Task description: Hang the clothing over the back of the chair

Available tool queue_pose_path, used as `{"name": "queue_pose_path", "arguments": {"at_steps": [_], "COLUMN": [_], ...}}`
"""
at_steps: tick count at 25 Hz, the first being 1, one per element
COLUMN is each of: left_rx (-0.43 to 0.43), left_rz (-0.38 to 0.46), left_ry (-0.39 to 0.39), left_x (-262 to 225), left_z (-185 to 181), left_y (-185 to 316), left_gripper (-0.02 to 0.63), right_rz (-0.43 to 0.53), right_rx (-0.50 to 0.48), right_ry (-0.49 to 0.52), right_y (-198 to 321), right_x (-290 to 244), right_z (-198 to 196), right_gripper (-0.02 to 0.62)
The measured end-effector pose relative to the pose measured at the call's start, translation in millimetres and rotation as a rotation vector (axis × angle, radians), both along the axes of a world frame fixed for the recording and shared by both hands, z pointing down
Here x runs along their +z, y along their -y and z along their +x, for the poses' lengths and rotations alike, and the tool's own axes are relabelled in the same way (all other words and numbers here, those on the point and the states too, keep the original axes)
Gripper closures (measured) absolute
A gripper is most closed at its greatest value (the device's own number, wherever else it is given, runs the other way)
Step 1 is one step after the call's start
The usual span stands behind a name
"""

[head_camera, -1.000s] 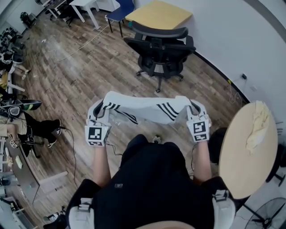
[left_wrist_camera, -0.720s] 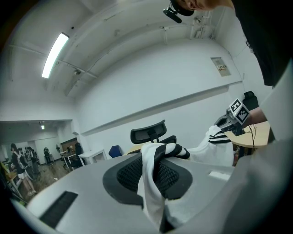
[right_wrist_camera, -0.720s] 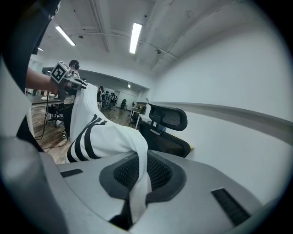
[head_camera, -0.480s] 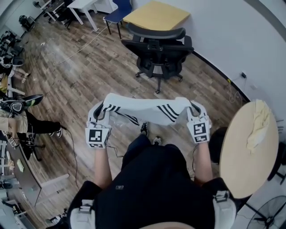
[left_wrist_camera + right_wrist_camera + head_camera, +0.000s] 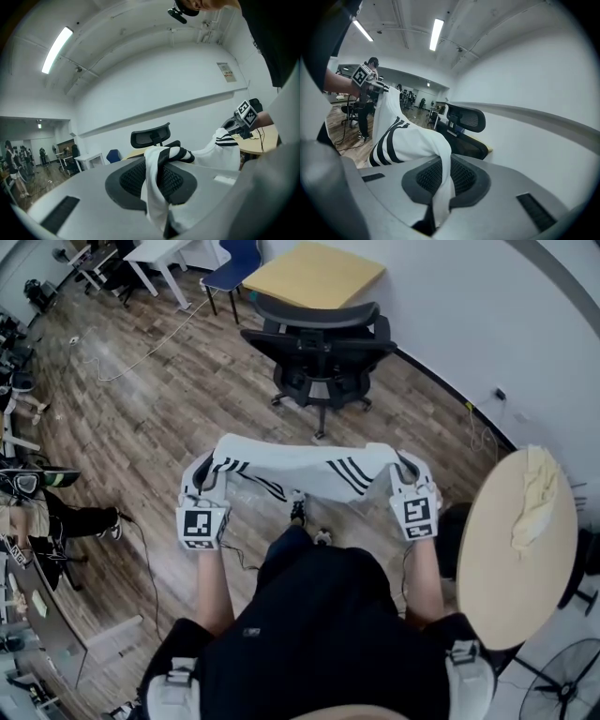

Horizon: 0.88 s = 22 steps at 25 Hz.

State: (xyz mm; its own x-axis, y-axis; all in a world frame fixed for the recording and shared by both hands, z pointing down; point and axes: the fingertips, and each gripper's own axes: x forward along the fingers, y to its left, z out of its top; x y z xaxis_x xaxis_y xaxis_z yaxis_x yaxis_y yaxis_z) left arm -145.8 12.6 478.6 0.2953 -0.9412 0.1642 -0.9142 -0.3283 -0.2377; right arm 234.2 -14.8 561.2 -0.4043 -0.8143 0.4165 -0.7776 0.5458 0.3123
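A white garment with black stripes [image 5: 305,468] hangs stretched between my two grippers in front of the person. My left gripper [image 5: 208,474] is shut on its left end, and the cloth [image 5: 157,187] runs between the jaws in the left gripper view. My right gripper [image 5: 405,470] is shut on the other end, with the cloth [image 5: 440,187] pinched there in the right gripper view. The black office chair [image 5: 319,348] stands a little ahead on the wooden floor, its headrest [image 5: 150,137] facing me and also showing as the chair headrest [image 5: 466,118] in the right gripper view.
A round wooden table [image 5: 511,549] with a pale cloth [image 5: 530,498] on it stands at the right. A square yellow table [image 5: 314,273] is behind the chair by the white wall. A blue chair [image 5: 232,259], cables and desks lie far left; people stand there.
The person has stepped forward slightly toward the chair, which now sits lower in the head view. The garment stays stretched between both shut grippers.
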Motion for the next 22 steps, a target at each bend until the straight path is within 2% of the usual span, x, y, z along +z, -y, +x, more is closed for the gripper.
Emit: {"name": "queue_pose_path", "arguments": {"at_steps": [10, 18, 22], "left_rx": [0.028, 0.039, 0.046], "left_rz": [-0.02, -0.024, 0.01], "left_ry": [0.011, -0.013, -0.021], "left_x": [2, -2, -10], "left_z": [-3, -7, -11], "left_y": [39, 75, 97], "left_gripper": [0.569, 0.569, 0.569], "right_rz": [0.011, 0.043, 0.046], "right_rx": [0.058, 0.093, 0.106], "right_ry": [0.005, 0.003, 0.0], "right_y": [25, 52, 72], "right_x": [-5, -12, -18], "right_z": [3, 3, -2], "right_gripper": [0.58, 0.58, 0.58]}}
